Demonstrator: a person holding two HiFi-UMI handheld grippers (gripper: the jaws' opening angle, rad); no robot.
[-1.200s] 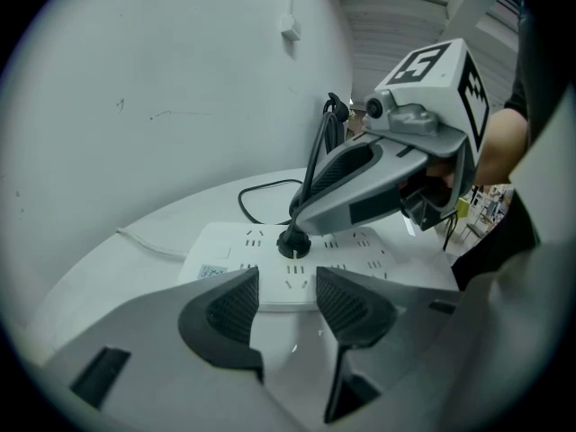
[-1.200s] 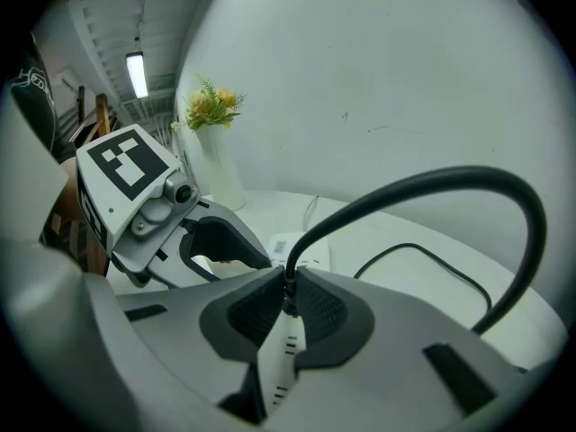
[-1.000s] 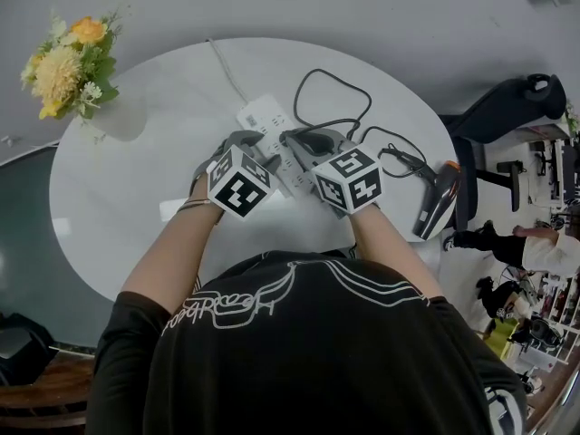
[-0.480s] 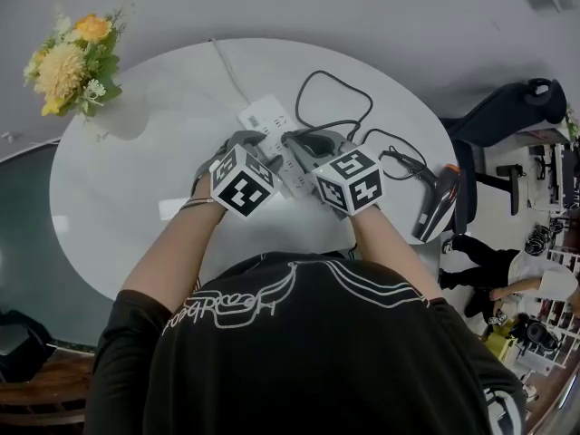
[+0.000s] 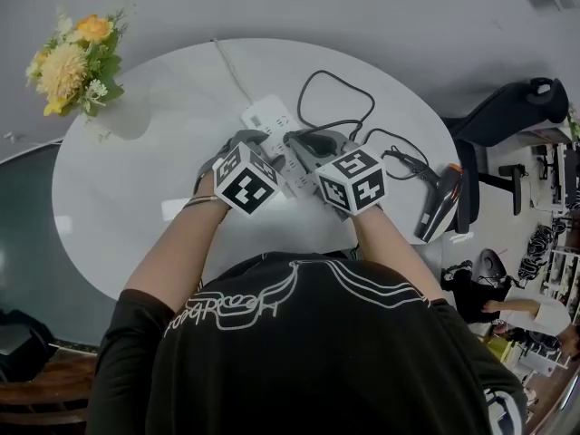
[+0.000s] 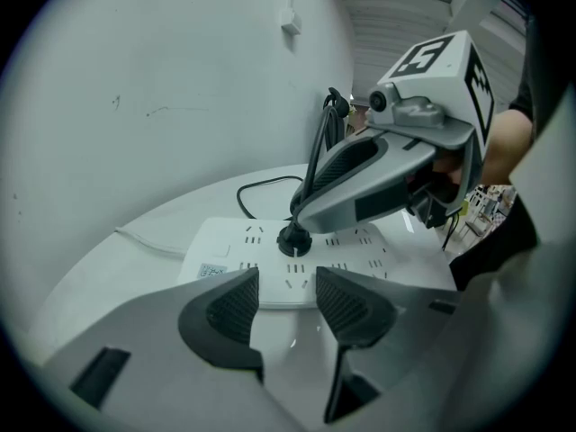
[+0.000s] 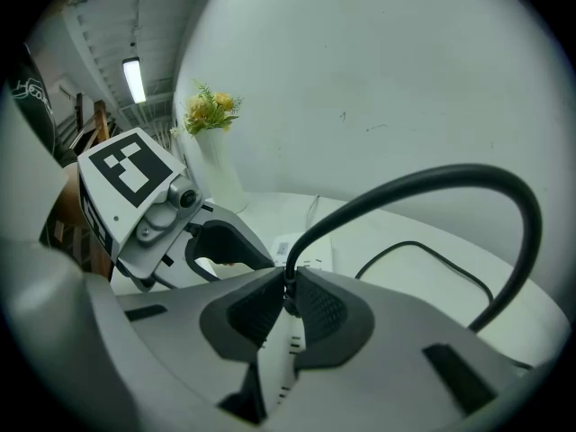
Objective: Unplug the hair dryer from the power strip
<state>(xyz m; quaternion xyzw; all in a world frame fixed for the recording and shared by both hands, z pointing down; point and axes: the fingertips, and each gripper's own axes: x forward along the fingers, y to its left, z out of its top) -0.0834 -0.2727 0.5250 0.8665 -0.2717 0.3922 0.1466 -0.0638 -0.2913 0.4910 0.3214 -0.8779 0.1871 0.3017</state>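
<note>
One black plug (image 6: 294, 239) sits in the single white power strip (image 5: 265, 114) in the middle of the tabletop (image 5: 136, 179). The right tool (image 7: 286, 282) is clenched on the plug, whose cord (image 7: 423, 176) arches away. The one hair dryer (image 5: 438, 204) lies at the tabletop's right edge. The left tool (image 6: 288, 282) is released, its pads apart at the strip's near edge. One vase of flowers (image 5: 71, 62) stands far left.

right tool (image 7: 287, 296) clamped on plug (image 7: 289, 282), power strip (image 7: 305, 249)
</note>
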